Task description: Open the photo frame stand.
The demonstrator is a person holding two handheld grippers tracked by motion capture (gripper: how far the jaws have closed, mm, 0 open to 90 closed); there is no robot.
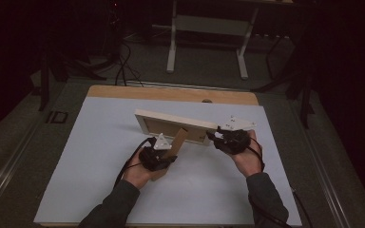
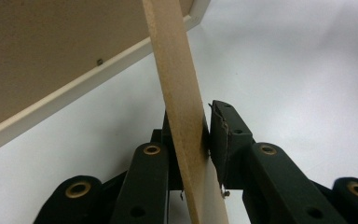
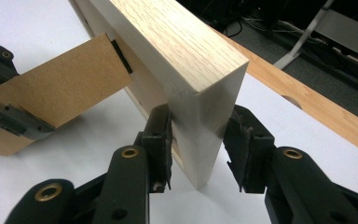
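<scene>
We saw a light wooden picture frame (image 1: 176, 119) standing on edge on the white table (image 1: 95, 156), back side toward the person, just beyond the middle of the table and running from left-far to right-near. Its brown fold-out stand (image 1: 178, 141) swung out from the back toward the near side. The left gripper (image 1: 159, 159) sat near and slightly left of centre; in the left gripper view its 2 jaws were narrowed onto the stand (image 2: 182, 116), one pad on each face of the thin board. The right gripper (image 1: 221, 137) was at the frame's right end; in the right gripper view its 2 jaws pressed on either face of the frame's corner (image 3: 200, 116), holding it upright. Both hands lay well apart, with the stand between them.
</scene>
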